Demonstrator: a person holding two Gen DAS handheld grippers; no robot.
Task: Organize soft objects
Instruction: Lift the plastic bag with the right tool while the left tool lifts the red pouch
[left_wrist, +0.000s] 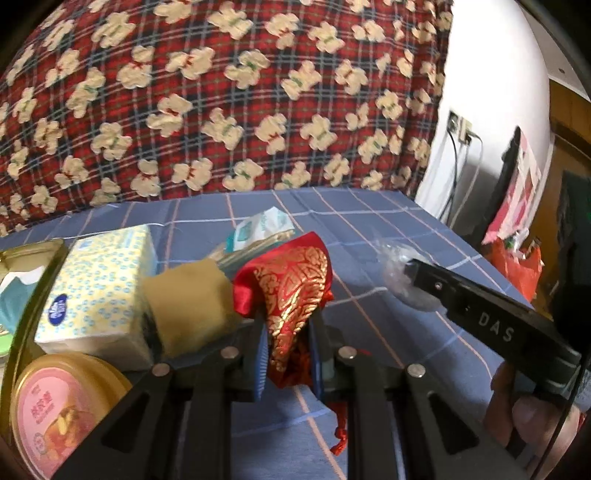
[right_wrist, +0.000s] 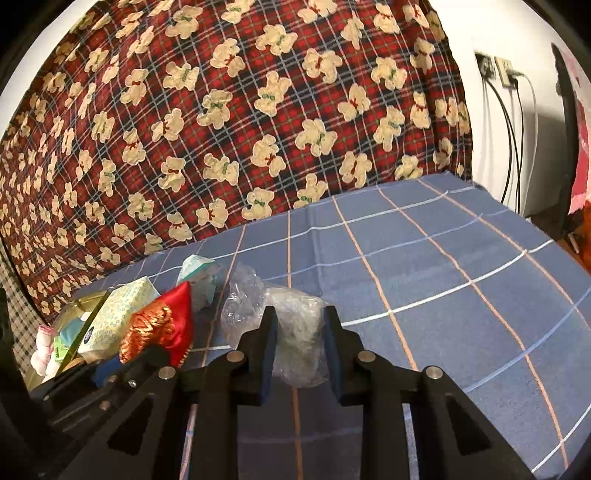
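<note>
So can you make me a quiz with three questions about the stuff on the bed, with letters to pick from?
1. Where is the yellow sponge block?
A. Between the dotted tissue pack and the red and gold pouch
B. On the teddy bear blanket
C. Inside the clear plastic bag

2. What colour is the checked sheet on the bed?
A. Green
B. Blue
C. Black

3. What is the left gripper doing?
A. Hanging open over nothing
B. Pinching the red and gold pouch
C. Squeezing the tissue pack

Answers: 1 A, the block sits right between the two. 2 B, the sheet is blue with white and orange lines. 3 B, its blue pads are closed on the pouch's cloth.
</note>
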